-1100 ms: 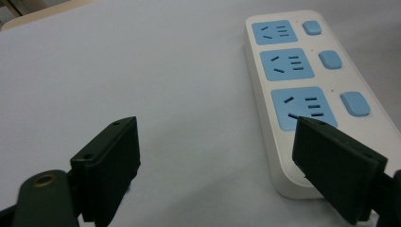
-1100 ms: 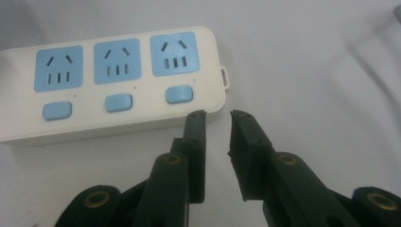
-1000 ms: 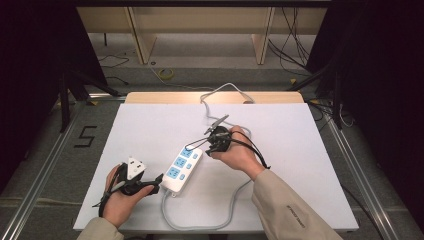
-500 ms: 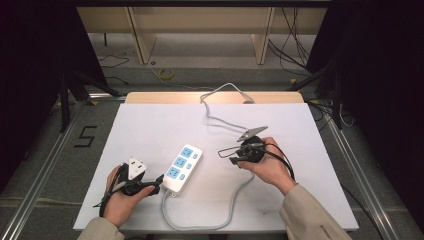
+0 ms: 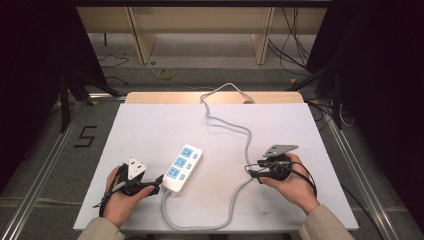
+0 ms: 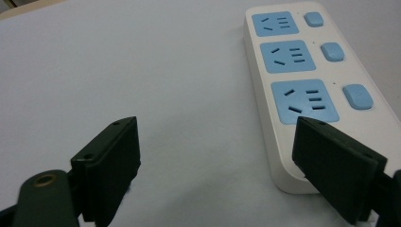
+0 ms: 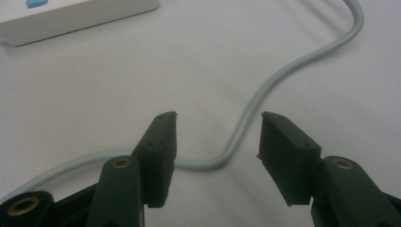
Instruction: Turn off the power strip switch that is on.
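White and blue, the power strip [image 5: 182, 168] lies near the middle of the bench [image 5: 150, 125], a little toward 7 o'clock, sockets facing up so that a plug can enter. The left tongs [image 5: 159, 181] are spread, one jaw beside the strip's near end, probably to steady it. The right tongs [image 5: 248, 170], at 4 o'clock, have just been opening and hold nothing; the grey cable [image 7: 265, 90] lies under them.

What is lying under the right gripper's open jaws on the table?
Under the right gripper, jaws open with nothing between the pads, a loop of the power strip's grey cable lies on the white table. The gripper's body covers the stretch nearest the hand.
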Available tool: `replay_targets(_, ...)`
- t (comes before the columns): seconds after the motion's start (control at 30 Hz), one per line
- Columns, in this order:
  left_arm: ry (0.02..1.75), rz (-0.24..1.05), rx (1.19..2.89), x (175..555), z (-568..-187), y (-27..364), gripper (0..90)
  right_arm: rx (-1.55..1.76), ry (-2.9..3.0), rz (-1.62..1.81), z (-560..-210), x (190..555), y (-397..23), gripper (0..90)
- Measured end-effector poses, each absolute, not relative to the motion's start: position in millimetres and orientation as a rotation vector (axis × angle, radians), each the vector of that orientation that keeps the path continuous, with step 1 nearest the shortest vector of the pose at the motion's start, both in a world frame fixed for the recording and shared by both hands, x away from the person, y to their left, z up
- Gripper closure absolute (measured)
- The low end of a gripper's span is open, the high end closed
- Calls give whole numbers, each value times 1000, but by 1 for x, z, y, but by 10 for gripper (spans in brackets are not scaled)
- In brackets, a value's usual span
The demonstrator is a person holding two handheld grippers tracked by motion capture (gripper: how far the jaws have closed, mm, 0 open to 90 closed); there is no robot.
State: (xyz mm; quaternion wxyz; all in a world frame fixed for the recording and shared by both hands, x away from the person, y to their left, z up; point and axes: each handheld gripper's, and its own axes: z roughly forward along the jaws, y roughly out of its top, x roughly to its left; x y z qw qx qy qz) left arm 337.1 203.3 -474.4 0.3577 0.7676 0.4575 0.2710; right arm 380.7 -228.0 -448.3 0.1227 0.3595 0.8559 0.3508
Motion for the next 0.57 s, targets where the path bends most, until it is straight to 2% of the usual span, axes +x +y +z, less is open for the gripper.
replay_targets(0.23,1182,698,1983,337,-475,203,158,1101,2414,1076,-461,361,-253,454)
replay_targets(0.57,1186,692,1981,338,-476,202,159,1116,2313,1132,-464,346,-266,434)
